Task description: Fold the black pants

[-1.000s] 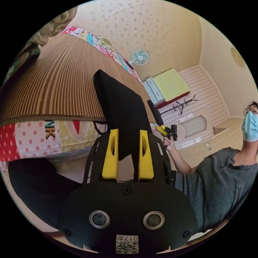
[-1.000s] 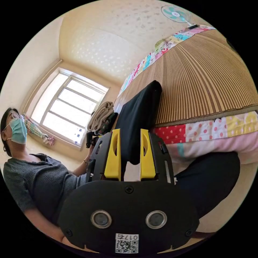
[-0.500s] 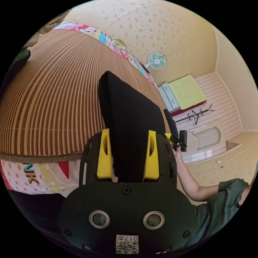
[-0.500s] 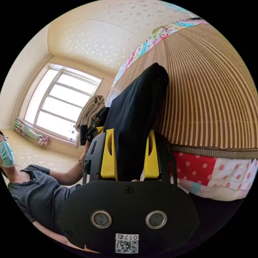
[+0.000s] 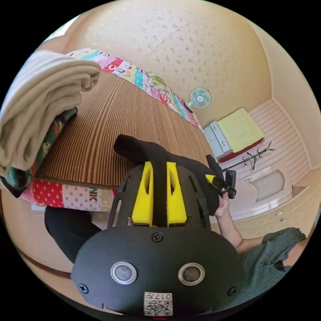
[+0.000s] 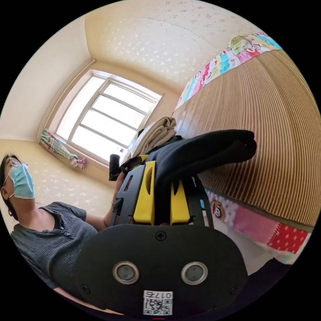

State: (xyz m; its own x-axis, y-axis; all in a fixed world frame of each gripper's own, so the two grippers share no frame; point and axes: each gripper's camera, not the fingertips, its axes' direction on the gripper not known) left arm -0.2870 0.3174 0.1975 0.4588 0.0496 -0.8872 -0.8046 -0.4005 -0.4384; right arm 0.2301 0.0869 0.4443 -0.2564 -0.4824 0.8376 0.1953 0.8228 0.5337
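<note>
The black pants point(image 5: 152, 152) form a folded bundle held over the near edge of the striped mat point(image 5: 110, 133) on the bed. My left gripper point(image 5: 159, 167) is shut on one end of the bundle, its yellow jaws squeezing the cloth. In the right gripper view the pants point(image 6: 207, 150) stretch sideways above the mat point(image 6: 267, 133), and my right gripper point(image 6: 161, 167) is shut on their other end. The right gripper point(image 5: 222, 182) also appears in the left gripper view, in the person's hand. The left gripper point(image 6: 125, 165) appears in the right gripper view beside a hand.
A stack of folded clothes, beige on top point(image 5: 36, 100), lies on the mat's corner; the same stack point(image 6: 155, 133) sits behind the pants. The person in a grey top point(image 6: 50, 230) stands beside the bed. A colourful quilt point(image 5: 63, 195), fan point(image 5: 199, 98) and drawers point(image 5: 217, 137) surround.
Both grippers went from open around the pants to shut on them. The bundle has swung from upright to lying sideways, and both cameras have moved toward the clothes stack.
</note>
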